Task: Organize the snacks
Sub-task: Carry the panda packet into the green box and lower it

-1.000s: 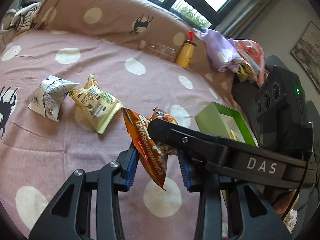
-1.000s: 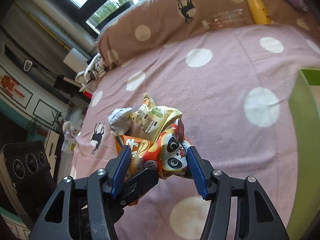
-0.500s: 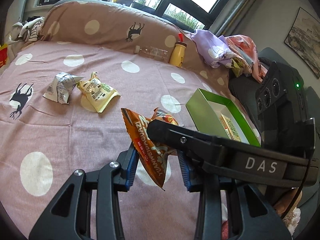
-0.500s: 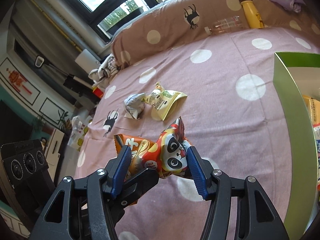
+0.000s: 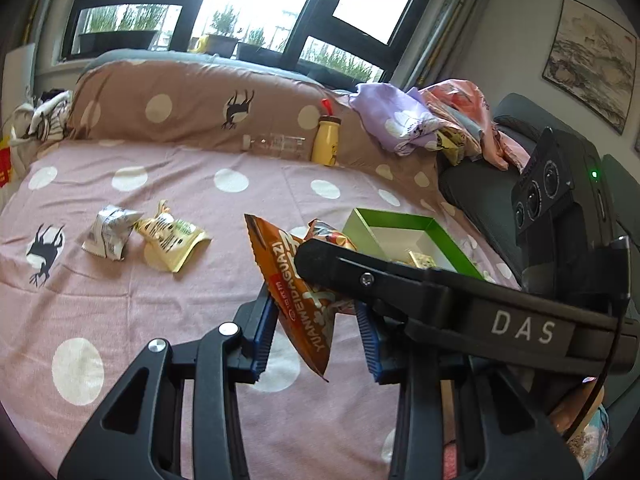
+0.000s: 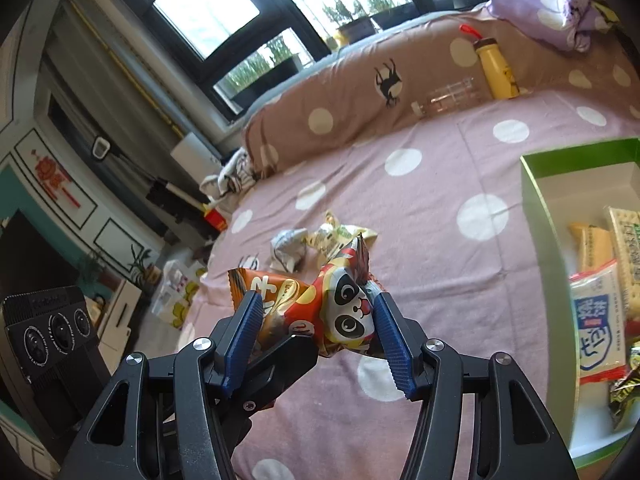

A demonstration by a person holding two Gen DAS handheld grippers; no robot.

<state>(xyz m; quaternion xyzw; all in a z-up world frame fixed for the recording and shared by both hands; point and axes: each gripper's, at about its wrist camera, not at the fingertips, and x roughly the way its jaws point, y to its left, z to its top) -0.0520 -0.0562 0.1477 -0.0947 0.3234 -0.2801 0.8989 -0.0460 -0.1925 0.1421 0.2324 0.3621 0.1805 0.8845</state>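
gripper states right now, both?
left gripper: shut on the orange snack packet.
right gripper: shut on the panda snack packet.

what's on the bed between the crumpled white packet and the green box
In the left wrist view, a yellow-green snack packet lies right beside the white packet; beyond it is bare spotted bedspread up to the green box.

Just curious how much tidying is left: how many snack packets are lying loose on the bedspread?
2. A crumpled white packet and a yellow packet lie side by side left of the green box. More may be hidden from view.
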